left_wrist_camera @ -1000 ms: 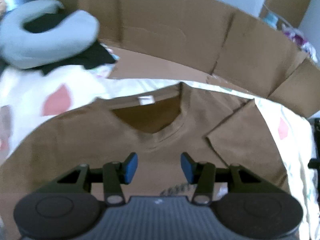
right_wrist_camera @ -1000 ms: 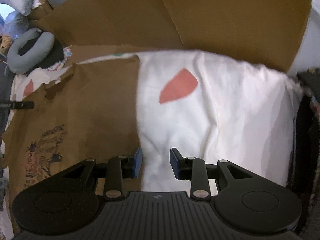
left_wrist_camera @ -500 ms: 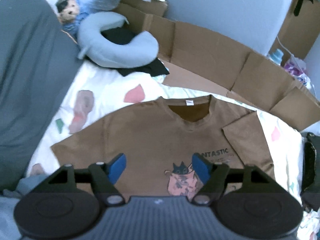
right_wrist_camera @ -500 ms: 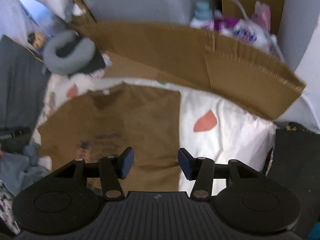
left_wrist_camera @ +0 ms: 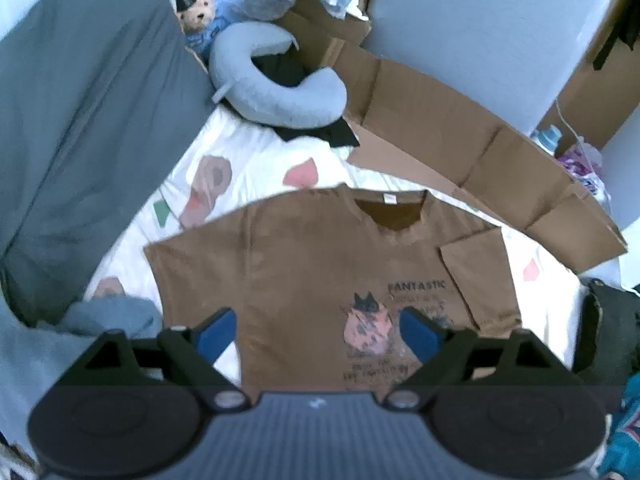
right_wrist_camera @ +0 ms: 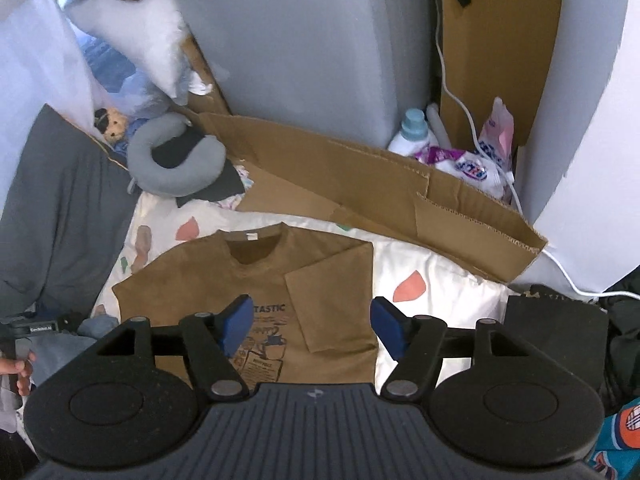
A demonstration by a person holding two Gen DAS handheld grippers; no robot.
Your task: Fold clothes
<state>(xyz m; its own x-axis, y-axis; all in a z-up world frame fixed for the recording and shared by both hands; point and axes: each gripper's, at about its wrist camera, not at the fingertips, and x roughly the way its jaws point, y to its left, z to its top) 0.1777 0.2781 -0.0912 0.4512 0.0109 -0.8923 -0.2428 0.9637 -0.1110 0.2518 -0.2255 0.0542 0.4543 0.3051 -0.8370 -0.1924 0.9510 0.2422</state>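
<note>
Both grippers hang above the bed with nothing between their jaws: the left gripper (left_wrist_camera: 316, 334) is opening wide, its blue pads (left_wrist_camera: 216, 330) framing only the shirt far below, and the right gripper (right_wrist_camera: 312, 326) is opening too, a little less wide, equally free of cloth. One brown T-shirt (left_wrist_camera: 312, 272) lies face up on the white patterned bedsheet (left_wrist_camera: 256, 160), neckline toward the flattened cardboard (right_wrist_camera: 360, 184) that runs along the sheet's far edge, its printed graphic (left_wrist_camera: 368, 332) showing. One sleeve (right_wrist_camera: 332, 300) (the one nearer the sheet's bare right-hand part in the right wrist view) is already folded inward over the chest, lying flat with a clean diagonal edge, which suggests the fold has been set down and let go so it stays put. The opposite sleeve (left_wrist_camera: 192, 248) is spread out toward the grey blanket (left_wrist_camera: 80, 120) at the sheet's left edge, so the job looks only partly done; that side probably comes next. High, open jaws pointing steeply down suit a repositioning between folds. A grey neck pillow (left_wrist_camera: 276, 96) sits near the far left corner, well clear of the shirt.
</note>
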